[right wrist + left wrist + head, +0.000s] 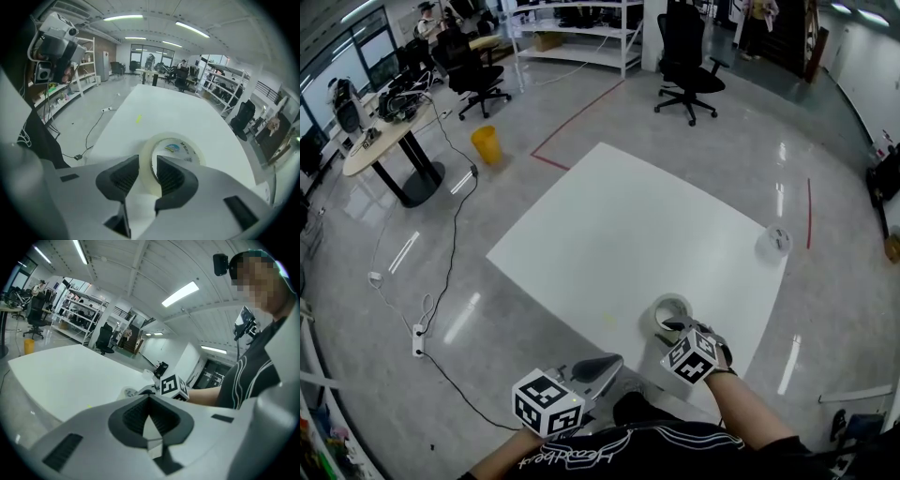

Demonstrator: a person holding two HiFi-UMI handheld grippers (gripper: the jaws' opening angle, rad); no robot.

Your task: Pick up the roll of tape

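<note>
The roll of clear tape [656,312] lies flat near the front edge of the white table [609,225]. My right gripper [676,327] points steeply down over its near side. In the right gripper view the tape [174,137] has its near wall standing between the spread jaws of the right gripper [148,161], one jaw outside the ring and one inside. The roll still rests on the table. My left gripper [617,361] hovers off the table's front edge to the left. In its own view the left gripper [149,401] holds nothing and its pads meet.
A second, smaller tape roll [773,242] sits at the table's far right corner. A small yellow speck [607,319] lies left of the tape. On the floor are a yellow bin [487,143], a cable with a power strip [418,339], and office chairs [686,66].
</note>
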